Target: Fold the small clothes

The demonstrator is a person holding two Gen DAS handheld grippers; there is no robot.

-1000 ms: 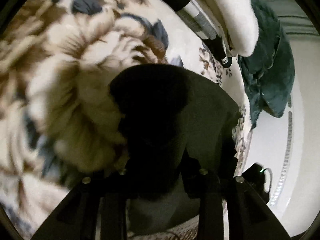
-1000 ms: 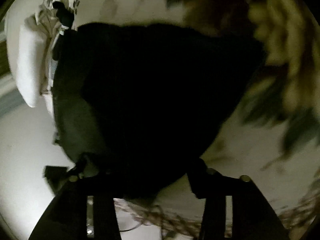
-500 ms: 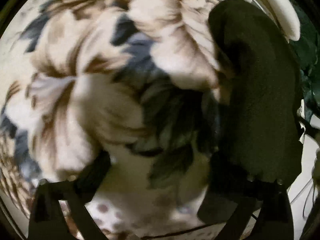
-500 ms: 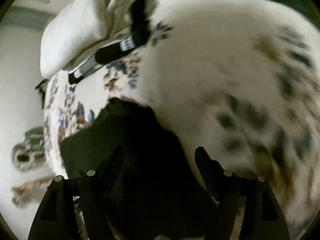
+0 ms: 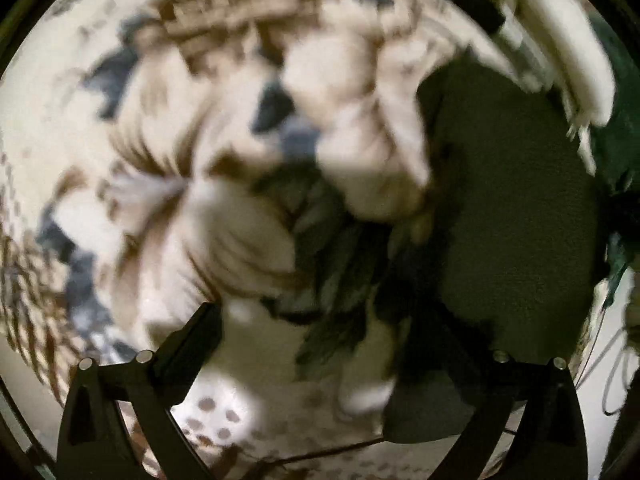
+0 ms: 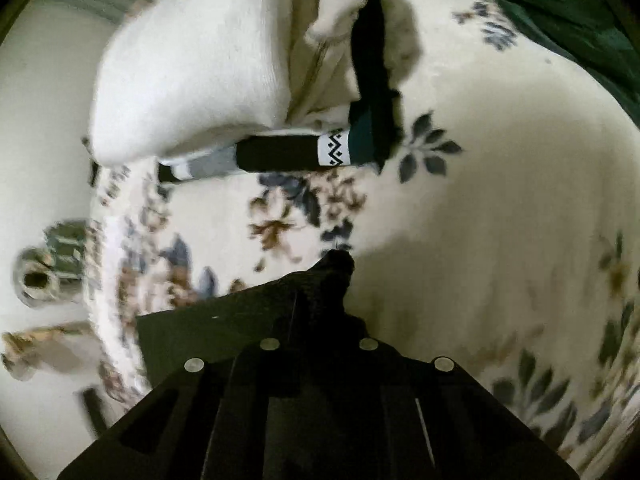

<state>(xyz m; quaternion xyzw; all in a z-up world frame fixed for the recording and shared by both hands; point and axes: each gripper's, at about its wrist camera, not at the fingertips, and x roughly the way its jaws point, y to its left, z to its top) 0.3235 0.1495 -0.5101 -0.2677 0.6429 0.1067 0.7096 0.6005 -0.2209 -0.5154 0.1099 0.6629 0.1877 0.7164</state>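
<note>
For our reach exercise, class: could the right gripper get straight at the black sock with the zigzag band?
Probably not yet: the right gripper is shut on the dark cloth. The sock lies ahead across bare blanket, half under a white cloth.

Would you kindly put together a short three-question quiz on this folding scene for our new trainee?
1. True or false: the left hand-held gripper is open.
2. What does the right hand-held gripper pinch? A white pile; B dark garment; C green cloth.
3. Fill in: the zigzag-banded sock lies on a ____ blanket.
Key: 1 true; 2 B; 3 floral.
</note>
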